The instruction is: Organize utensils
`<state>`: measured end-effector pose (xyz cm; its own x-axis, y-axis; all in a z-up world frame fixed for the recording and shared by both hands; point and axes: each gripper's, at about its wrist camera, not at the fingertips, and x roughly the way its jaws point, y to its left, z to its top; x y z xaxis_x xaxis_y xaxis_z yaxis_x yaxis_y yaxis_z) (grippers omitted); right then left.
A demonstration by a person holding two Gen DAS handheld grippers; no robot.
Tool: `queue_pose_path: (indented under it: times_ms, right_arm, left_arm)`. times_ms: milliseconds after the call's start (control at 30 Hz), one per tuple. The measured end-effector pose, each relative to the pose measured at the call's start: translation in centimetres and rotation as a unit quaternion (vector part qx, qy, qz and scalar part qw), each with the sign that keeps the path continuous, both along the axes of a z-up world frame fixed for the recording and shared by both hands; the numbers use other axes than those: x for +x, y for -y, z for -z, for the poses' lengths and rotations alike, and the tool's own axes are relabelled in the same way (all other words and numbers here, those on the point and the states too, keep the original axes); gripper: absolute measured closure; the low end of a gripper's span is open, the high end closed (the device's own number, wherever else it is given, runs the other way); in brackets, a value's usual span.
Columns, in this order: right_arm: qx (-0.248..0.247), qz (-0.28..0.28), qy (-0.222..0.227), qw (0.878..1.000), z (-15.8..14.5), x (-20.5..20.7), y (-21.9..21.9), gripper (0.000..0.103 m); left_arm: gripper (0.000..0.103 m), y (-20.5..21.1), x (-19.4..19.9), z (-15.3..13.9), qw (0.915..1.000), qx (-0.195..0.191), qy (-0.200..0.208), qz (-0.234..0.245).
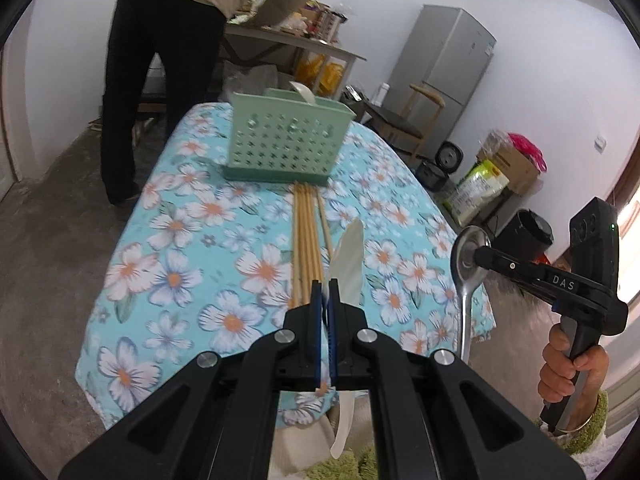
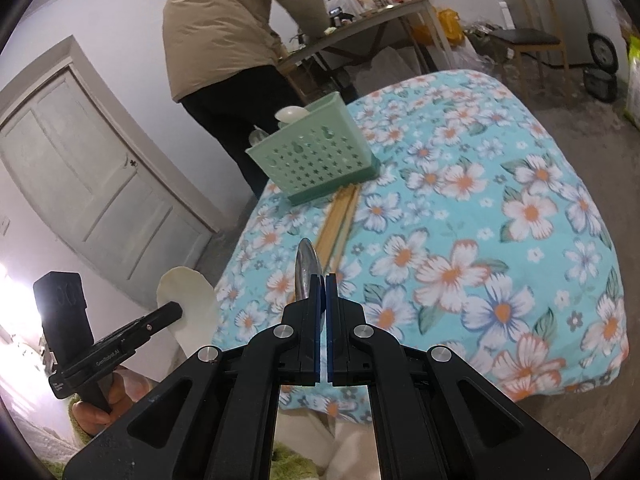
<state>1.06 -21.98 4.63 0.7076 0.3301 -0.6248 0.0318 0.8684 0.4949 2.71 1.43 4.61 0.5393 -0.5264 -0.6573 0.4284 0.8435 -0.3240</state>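
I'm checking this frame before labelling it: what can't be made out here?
- Inside of the green basket: both views show only its perforated wall; just utensil tops poke out.
- Chopsticks: near ends hidden behind the left gripper in the left view; far ends run under the basket.
- White spoon handle: covered by the shut jaws.
- Metal spoon: handle hidden by the right gripper in the right view.

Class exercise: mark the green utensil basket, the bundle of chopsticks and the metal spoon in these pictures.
green utensil basket (image 1: 286,142): left wrist view, perforated front wall.
bundle of chopsticks (image 1: 306,236): left wrist view, middle of the sticks.
metal spoon (image 1: 466,256): left wrist view, its bowl.
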Motion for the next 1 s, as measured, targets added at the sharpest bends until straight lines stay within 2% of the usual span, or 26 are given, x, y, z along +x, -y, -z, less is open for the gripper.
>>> queue_pose_path:
  times_ms: [533, 1000]
  right_arm:
    - [-0.009, -0.091, -0.019, 0.996, -0.2, 3.8, -6.8, 0.103]
    - [-0.009, -0.095, -0.022, 0.995, -0.2, 3.6, -7.7, 0.103]
  left_arm:
    - [0.101, -5.8, -0.6, 0.5, 0.9963, -0.03, -0.005, -0.08]
    - [0.101, -6.9, -0.9, 0.8, 0.9954, -0.03, -0.004, -0.091]
